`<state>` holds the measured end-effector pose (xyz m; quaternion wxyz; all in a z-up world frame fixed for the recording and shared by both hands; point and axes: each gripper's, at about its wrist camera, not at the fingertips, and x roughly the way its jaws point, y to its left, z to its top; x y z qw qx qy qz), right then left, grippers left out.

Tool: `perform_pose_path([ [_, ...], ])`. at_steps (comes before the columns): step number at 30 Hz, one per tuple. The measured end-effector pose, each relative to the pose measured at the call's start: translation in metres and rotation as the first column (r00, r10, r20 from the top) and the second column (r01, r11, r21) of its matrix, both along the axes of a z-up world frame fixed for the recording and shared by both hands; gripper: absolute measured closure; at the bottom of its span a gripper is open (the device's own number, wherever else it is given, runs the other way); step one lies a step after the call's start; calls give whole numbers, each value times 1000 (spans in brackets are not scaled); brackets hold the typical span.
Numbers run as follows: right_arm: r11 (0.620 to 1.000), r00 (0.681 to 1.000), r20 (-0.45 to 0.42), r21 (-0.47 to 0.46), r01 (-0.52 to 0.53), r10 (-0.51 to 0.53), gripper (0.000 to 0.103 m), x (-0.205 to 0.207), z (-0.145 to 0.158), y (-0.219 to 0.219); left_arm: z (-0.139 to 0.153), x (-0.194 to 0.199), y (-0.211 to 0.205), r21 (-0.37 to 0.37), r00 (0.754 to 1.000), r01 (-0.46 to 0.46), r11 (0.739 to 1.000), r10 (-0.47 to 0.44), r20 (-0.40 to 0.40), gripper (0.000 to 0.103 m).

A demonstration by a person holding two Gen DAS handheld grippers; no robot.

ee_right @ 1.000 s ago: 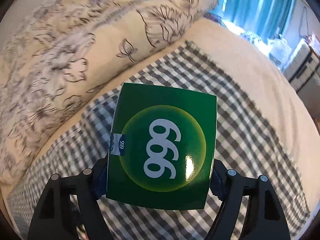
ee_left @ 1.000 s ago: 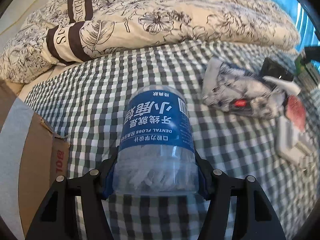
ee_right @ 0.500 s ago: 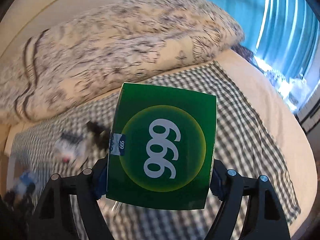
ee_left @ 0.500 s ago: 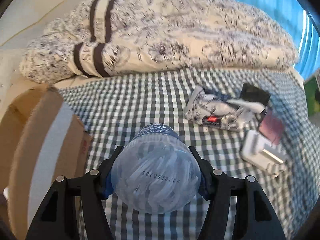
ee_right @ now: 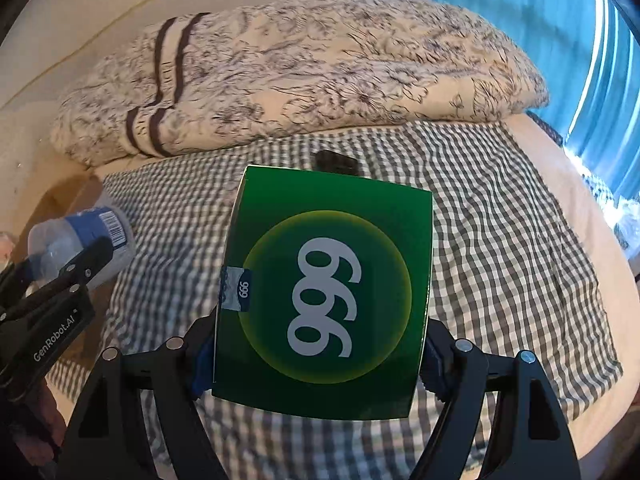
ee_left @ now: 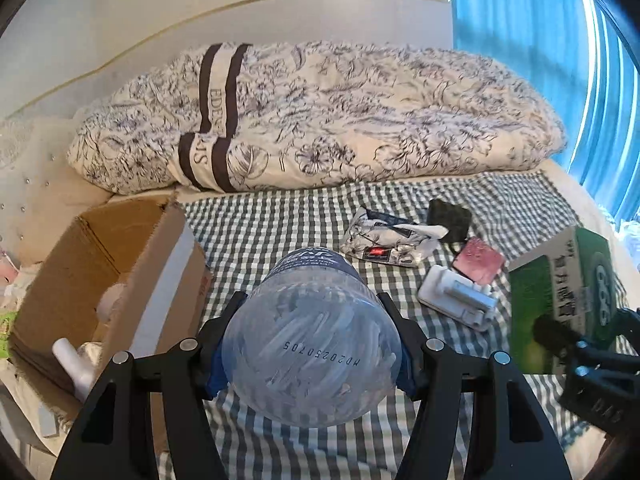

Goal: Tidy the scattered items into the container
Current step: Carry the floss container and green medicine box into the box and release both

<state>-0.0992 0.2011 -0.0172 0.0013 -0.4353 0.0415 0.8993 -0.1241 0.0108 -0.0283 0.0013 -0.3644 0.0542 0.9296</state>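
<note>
My left gripper (ee_left: pixel 312 344) is shut on a clear dental floss jar (ee_left: pixel 312 344) with a blue label, held above the checked bedsheet with its base toward the camera. An open cardboard box (ee_left: pixel 100 276) sits just to its left, with white items inside. My right gripper (ee_right: pixel 320 340) is shut on a green box (ee_right: pixel 324 292) printed with 999; the same green box (ee_left: pixel 560 292) shows at the right of the left wrist view. The floss jar (ee_right: pixel 80 240) appears at the left edge of the right wrist view.
On the sheet between the grippers lie a patterned pouch (ee_left: pixel 388 240), a black item (ee_left: pixel 450 216), a pink item (ee_left: pixel 478 260) and a white plastic piece (ee_left: pixel 456 300). A floral duvet (ee_left: pixel 320 120) is bunched along the far side. Blue curtains (ee_left: pixel 540 40) hang at right.
Both grippers have risen and pulled back with their items. The jar has tipped base-first to the camera, the cardboard box's inside has come into view, and the green box now appears at right.
</note>
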Motion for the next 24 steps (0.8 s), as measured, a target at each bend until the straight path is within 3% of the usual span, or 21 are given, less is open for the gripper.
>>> perform_pose_path([
  [11, 996, 994, -68, 32, -78, 80, 25, 21, 45, -79, 42, 37, -64, 12, 996, -54, 998, 55, -64, 38],
  [19, 974, 967, -122, 1, -225, 223, 25, 4, 83, -186, 88, 46, -150, 13, 982, -124, 992, 125, -139, 38],
  [24, 942, 939, -104, -39, -334, 329, 25, -15, 83, -252, 85, 43, -206, 17, 971, -198, 980, 198, -131, 38],
])
